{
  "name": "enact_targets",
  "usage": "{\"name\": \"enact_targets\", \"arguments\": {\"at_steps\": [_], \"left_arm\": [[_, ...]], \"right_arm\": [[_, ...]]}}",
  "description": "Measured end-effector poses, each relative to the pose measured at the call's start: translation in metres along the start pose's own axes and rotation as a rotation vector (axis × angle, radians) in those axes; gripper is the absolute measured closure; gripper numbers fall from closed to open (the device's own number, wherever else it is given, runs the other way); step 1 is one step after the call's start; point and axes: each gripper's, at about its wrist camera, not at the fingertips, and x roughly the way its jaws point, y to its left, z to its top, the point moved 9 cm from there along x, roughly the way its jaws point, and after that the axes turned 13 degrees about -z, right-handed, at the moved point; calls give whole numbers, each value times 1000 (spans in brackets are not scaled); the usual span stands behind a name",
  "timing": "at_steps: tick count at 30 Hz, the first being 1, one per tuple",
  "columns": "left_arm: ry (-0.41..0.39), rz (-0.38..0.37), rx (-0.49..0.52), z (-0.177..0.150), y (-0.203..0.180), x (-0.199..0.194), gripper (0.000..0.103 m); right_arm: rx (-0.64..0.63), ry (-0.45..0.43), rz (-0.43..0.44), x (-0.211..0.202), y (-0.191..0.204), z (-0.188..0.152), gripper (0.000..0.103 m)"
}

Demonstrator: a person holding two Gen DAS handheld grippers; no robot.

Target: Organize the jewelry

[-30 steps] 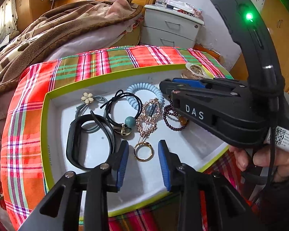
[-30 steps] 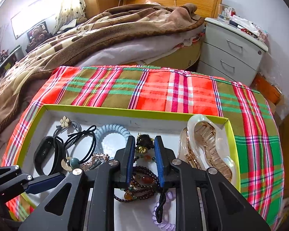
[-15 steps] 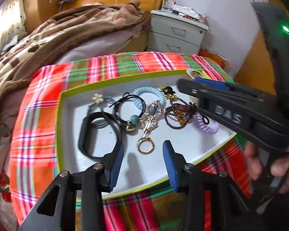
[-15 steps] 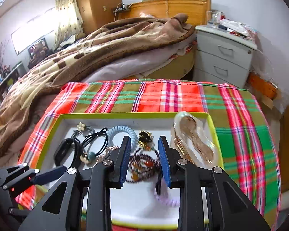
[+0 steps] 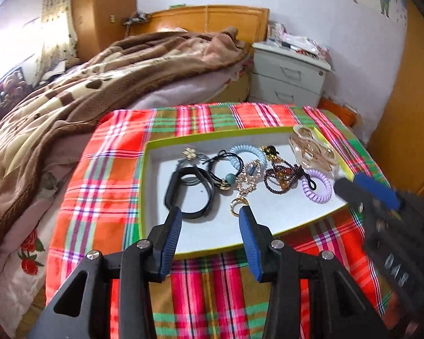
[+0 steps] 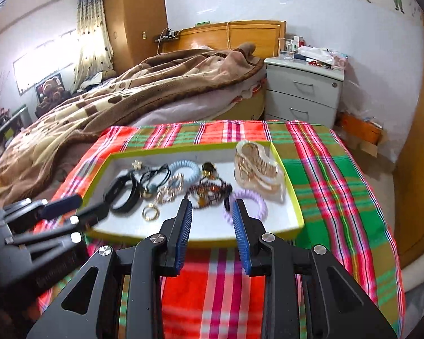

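jewelry [image 5: 248, 173] lies in the green-rimmed tray [image 5: 143, 186], just ahead of both your claws. your left gripper [image 5: 210, 220] is spread and holds nothing; your right gripper [image 6: 210, 214] likewise gapes over the tray's near edge.

Shallow green-rimmed tray [image 5: 144, 186] on plaid cloth, holding black band [image 5: 189, 192], blue coil tie [image 5: 247, 152], beaded bracelet [image 5: 282, 176], purple coil tie [image 5: 316, 185], gold ring [image 5: 237, 207], clear hair claw [image 5: 311, 148]

From my feed, the worktop [image 6: 333, 175] is covered in a red-green plaid cloth [image 5: 104, 175], and a shallow lime-rimmed tray [image 6: 292, 197] sits right on it, near the front edge, holding jewelry.
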Motion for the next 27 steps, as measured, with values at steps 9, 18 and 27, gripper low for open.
{"name": "enact_targets", "arguments": {"at_steps": [9,18,27], "left_arm": [[-35,23,4,-11,2,-20,59],[-40,27,-3,-25,4,-31,59],[-60,39,7,-28,3,-39,59]], "right_arm": [[0,-18,-18,-21,6,-21,72],[10,-25,-17,-32,10,-30,72],[6,-29,-15,-36,15,-34,72]]}}
